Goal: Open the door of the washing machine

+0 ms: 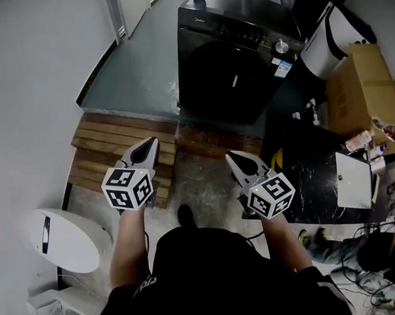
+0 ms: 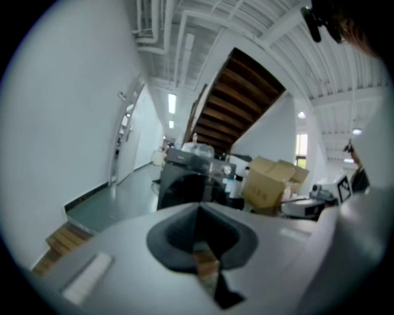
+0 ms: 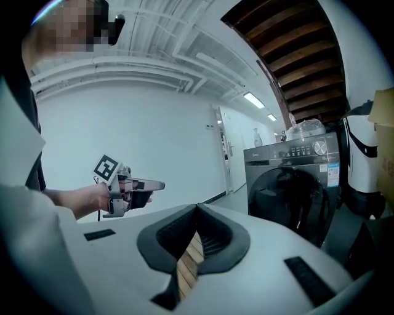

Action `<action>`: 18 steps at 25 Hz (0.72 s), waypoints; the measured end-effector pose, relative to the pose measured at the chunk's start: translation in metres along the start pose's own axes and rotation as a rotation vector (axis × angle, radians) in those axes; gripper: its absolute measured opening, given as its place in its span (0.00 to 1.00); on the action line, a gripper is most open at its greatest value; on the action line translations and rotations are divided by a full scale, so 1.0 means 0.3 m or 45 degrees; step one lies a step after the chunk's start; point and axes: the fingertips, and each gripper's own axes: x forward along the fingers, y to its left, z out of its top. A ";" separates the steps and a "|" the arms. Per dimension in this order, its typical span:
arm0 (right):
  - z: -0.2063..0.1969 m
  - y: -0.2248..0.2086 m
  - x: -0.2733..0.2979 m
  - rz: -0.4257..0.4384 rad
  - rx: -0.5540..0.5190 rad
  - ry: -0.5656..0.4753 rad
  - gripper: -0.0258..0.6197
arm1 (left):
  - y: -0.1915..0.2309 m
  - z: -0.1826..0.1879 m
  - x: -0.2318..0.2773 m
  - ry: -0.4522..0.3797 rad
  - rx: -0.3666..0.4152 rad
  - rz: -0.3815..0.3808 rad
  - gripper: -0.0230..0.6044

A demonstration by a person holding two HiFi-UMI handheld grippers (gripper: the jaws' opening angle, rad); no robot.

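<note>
Tools both clenched, nothing between the jaws: each gripper view shows the dark pads meeting at the tips, with only floor and planks visible through the gap behind them. In the head view the left tool (image 1: 152, 142) sits lower left of centre and the right tool (image 1: 230, 156) lower right of centre, one in each hand, each carrying its marker cube, both pointing up-frame.

The washing machine (image 1: 236, 60) is at upper centre of the head view, a black front-loader standing on the grey-green floor (image 1: 141, 64). It is well apart from both tools, neither touching it. Its round door (image 1: 230, 77) is shut, flush with the front. The control panel with a silver dial (image 1: 281, 47) runs along the top edge. The handle is probably the pale mark on the door front, but it is too small to be sure.

A wooden pallet (image 1: 112, 147) lies between the tools and the machine, centre left, and the left tool's tip is over its right end. A cardboard box (image 1: 364, 87) is at upper right, beside the machine. A black table (image 1: 309, 175) with clutter is right of the right tool.

In the left gripper view the left tool (image 2: 198, 207) is at bottom centre and the washing machine (image 2: 184, 184) is just above the tips in frame, far off and blurry. In the right gripper view the right tool (image 3: 197, 206) is at bottom centre, the washing machine (image 3: 289, 184) is centre right with its door (image 3: 295, 194) closed, and the left tool (image 3: 161, 184) is at centre left against the white wall.
</note>
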 end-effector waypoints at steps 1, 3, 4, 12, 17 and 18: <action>0.006 -0.018 0.033 -0.011 0.004 0.012 0.03 | 0.032 0.016 0.018 -0.003 -0.001 -0.003 0.05; 0.021 -0.045 0.087 -0.034 0.003 0.027 0.03 | 0.096 0.039 0.044 -0.006 -0.010 -0.006 0.05; 0.030 -0.055 0.109 -0.045 -0.001 0.029 0.03 | 0.127 0.045 0.057 -0.007 -0.015 -0.007 0.05; 0.060 -0.176 0.200 -0.109 0.001 0.062 0.03 | 0.216 0.058 0.203 0.001 -0.070 -0.042 0.05; 0.067 -0.300 0.244 -0.112 0.024 0.050 0.03 | 0.200 0.056 0.346 0.030 -0.074 -0.065 0.05; 0.067 -0.333 0.250 -0.117 0.031 0.045 0.03 | 0.191 0.060 0.382 0.038 -0.067 -0.072 0.05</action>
